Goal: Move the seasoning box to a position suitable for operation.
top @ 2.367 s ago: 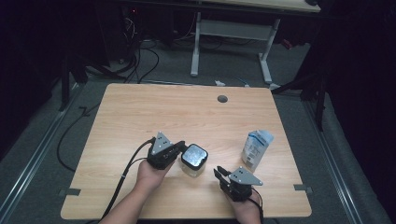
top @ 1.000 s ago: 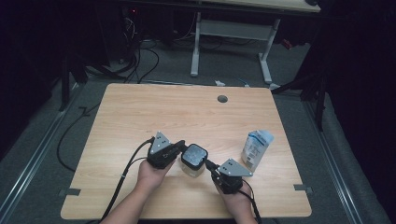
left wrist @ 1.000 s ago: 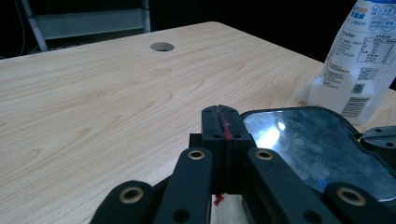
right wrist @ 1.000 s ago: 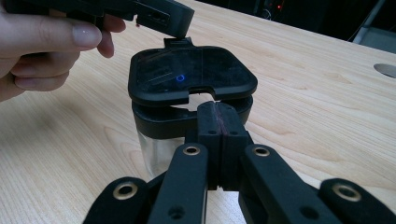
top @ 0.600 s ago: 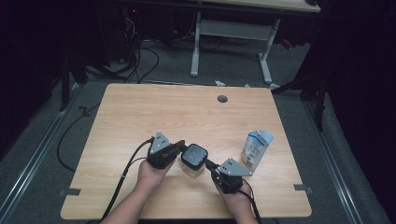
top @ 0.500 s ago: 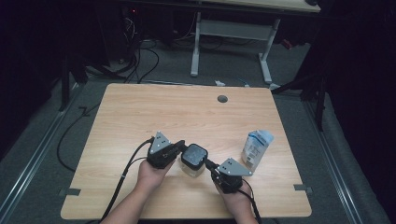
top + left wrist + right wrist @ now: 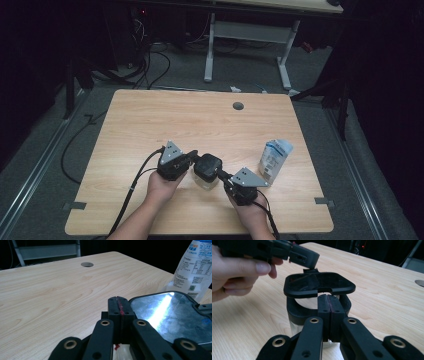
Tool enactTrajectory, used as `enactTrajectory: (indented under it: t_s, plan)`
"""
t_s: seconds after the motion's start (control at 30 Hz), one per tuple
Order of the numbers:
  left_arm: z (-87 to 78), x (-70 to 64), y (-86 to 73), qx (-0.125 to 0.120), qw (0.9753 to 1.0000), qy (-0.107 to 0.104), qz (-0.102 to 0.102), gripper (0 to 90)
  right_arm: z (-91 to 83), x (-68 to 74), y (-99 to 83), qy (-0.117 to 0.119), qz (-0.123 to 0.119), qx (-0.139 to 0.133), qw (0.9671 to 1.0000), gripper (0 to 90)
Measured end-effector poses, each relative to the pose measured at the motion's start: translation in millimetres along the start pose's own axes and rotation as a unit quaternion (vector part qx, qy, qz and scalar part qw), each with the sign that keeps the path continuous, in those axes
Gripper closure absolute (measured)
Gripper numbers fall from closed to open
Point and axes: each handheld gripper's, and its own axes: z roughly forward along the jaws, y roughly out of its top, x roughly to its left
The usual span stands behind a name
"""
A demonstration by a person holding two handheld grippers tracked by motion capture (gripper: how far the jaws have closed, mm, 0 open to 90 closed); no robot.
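A small clear container [image 7: 207, 172] with a black collar [image 7: 294, 311] stands near the table's front edge. Its black lid [image 7: 319, 285], shiny on top [image 7: 172, 315], sits raised and tilted above the collar. My left gripper [image 7: 191, 159] comes in from the left, shut on a small tab at the lid's far edge [image 7: 312, 270]. My right gripper [image 7: 222, 175] comes in from the right, and its jaws are pressed together against the collar's near side [image 7: 329, 305]. What they pinch there is hidden.
A white and blue printed pouch [image 7: 274, 159] stands upright just right of the container, close behind the lid [image 7: 195, 267]. A round cable hole [image 7: 238, 106] lies at the back of the wooden table [image 7: 175, 120]. Each gripper trails a cable over the front edge.
The right gripper moved left and forward from the front right up to the container and closed on it. The left gripper has stayed at the lid. Over the last second almost nothing shifted.
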Motion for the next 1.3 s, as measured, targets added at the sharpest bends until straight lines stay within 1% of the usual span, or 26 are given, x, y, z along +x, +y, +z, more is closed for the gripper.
enactTrajectory:
  t_s: [0.1, 0.27, 0.37, 0.4, 0.43, 0.5, 0.6, 0.63, 0.67, 0.7, 0.73, 0.8, 0.83, 0.87, 0.9, 0.97, 1.03, 1.07, 1.17, 1.3]
  plan:
    - [0.2, -0.1, 0.0, 0.000, 1.0000, 0.000, -0.001, 90.0, 0.7, 0.2, 0.9, 0.000, 0.003, -0.001, 1.0000, 89.5]
    - [0.2, -0.1, -0.2, 0.003, 1.0000, -0.001, 0.003, 90.0, 1.9, 0.1, 4.5, 0.003, 0.005, -0.010, 0.9999, 89.6]
    - [-2.7, -0.1, 0.6, 0.000, 0.9999, -0.001, 0.012, 89.8, 2.4, 0.0, 5.8, 0.001, 0.003, -0.008, 1.0000, 89.5]
    - [-8.3, 0.3, 1.9, -0.001, 0.9998, -0.005, 0.017, 86.7, 2.6, -0.2, 6.7, 0.000, 0.004, -0.006, 1.0000, 89.5]
    - [-8.3, 0.3, 1.9, -0.001, 0.9998, -0.005, 0.017, 85.6, 2.6, -0.2, 6.7, 0.000, 0.004, -0.006, 1.0000, 89.5]
    - [-16.4, 1.3, 3.0, -0.004, 0.9996, -0.005, 0.027, 84.9, 3.0, -0.6, 7.4, 0.001, 0.004, -0.005, 1.0000, 89.5]
    - [-30.0, 5.1, 3.8, -0.003, 0.9996, -0.004, 0.029, 84.1, 4.2, -1.1, 8.7, 0.000, 0.006, -0.006, 1.0000, 89.5]
    - [-33.9, 7.1, 2.9, 0.003, 0.9995, 0.000, 0.031, 84.0, 4.8, -1.3, 9.4, 0.000, 0.008, -0.008, 0.9999, 89.6]
    - [-39.8, 10.5, 0.4, 0.015, 0.9995, 0.004, 0.028, 84.0, 5.5, -1.8, 11.1, 0.002, 0.006, -0.009, 0.9999, 89.6]
    - [-39.8, 10.5, 0.4, 0.015, 0.9995, 0.004, 0.028, 84.0, 5.5, -1.8, 11.1, 0.002, 0.006, -0.009, 0.9999, 89.6]
    - [-46.4, 12.5, -3.3, 0.025, 0.9993, 0.006, 0.026, 84.0, 6.4, -1.4, 13.3, 0.001, 0.005, -0.009, 0.9999, 89.6]
    - [-49.7, 12.9, -5.1, 0.028, 0.9992, 0.006, 0.026, 84.0, 6.8, -1.2, 14.0, 0.001, 0.006, -0.010, 0.9999, 89.5]
    - [-53.1, 12.6, -7.3, 0.030, 0.9993, 0.005, 0.022, 84.1, 7.3, -1.3, 15.1, 0.002, 0.006, -0.012, 0.9999, 89.6]
    - [-56.4, 11.4, -11.2, 0.034, 0.9992, 0.002, 0.022, 84.3, 8.5, -1.1, 17.7, 0.003, 0.007, -0.013, 0.9999, 89.6]
    - [-56.4, 11.4, -11.2, 0.034, 0.9992, 0.002, 0.022, 84.6, 8.5, -1.1, 17.7, 0.003, 0.007, -0.013, 0.9999, 89.6]
    - [-58.3, 9.0, -13.5, 0.035, 0.9992, -0.002, 0.016, 84.8, 10.0, -0.7, 20.5, 0.002, 0.003, -0.014, 0.9999, 89.6]
    - [-59.4, 4.2, -14.6, 0.036, 0.9993, -0.011, 0.008, 85.1, 12.5, -0.4, 23.5, 0.006, 0.004, -0.017, 0.9998, 89.6]
    - [-59.4, 4.2, -14.6, 0.036, 0.9993, -0.011, 0.008, 85.2, 12.5, -0.4, 23.5, 0.006, 0.004, -0.017, 0.9998, 89.6]
    - [-58.1, -5.3, -16.3, 0.037, 0.9990, -0.024, 0.012, 85.7, 15.7, -0.5, 27.8, 0.007, 0.001, -0.017, 0.9998, 89.6]
    - [-57.1, -10.2, -14.8, 0.032, 0.9990, -0.031, 0.008, 86.1, 16.5, -0.1, 30.3, 0.007, 0.000, -0.020, 0.9998, 89.5]
